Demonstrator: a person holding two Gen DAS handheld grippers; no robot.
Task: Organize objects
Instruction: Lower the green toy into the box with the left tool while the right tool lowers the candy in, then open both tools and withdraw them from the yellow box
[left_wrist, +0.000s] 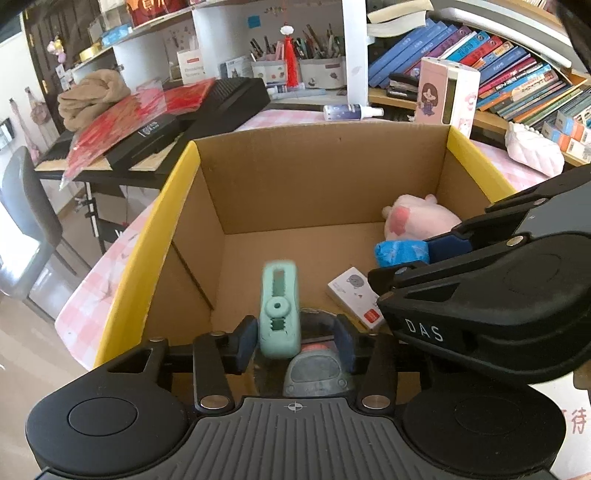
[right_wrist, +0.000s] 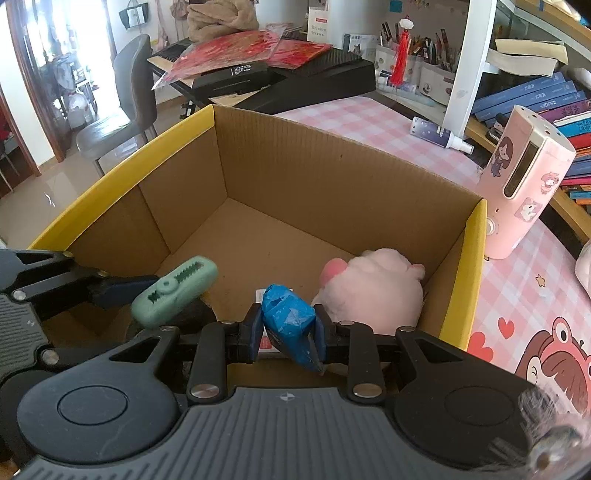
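A pink-checked table (right_wrist: 369, 125) carries an open cardboard box (left_wrist: 317, 177) with yellow flaps. Behind it, on the far left, a black keyboard (right_wrist: 317, 81) lies under red papers. Along the far right stand rows of books (left_wrist: 517, 74); their spine text is too small to read. A pink dispenser (right_wrist: 524, 177) with cartoon stickers stands just right of the box.

In the box's right near corner lies a pink plush (right_wrist: 373, 291), and beside it a small white carton (left_wrist: 354, 297) with a red tag.

The right gripper (right_wrist: 288, 326), marked "DAS" on its body, is clamped on a crumpled blue packet (right_wrist: 288, 321) above the box.

The left gripper (left_wrist: 295, 341) has its jaws parted; a mint green clip (left_wrist: 279, 314) stands upright between them, against the left pad and clear of the right, over the box's near edge.
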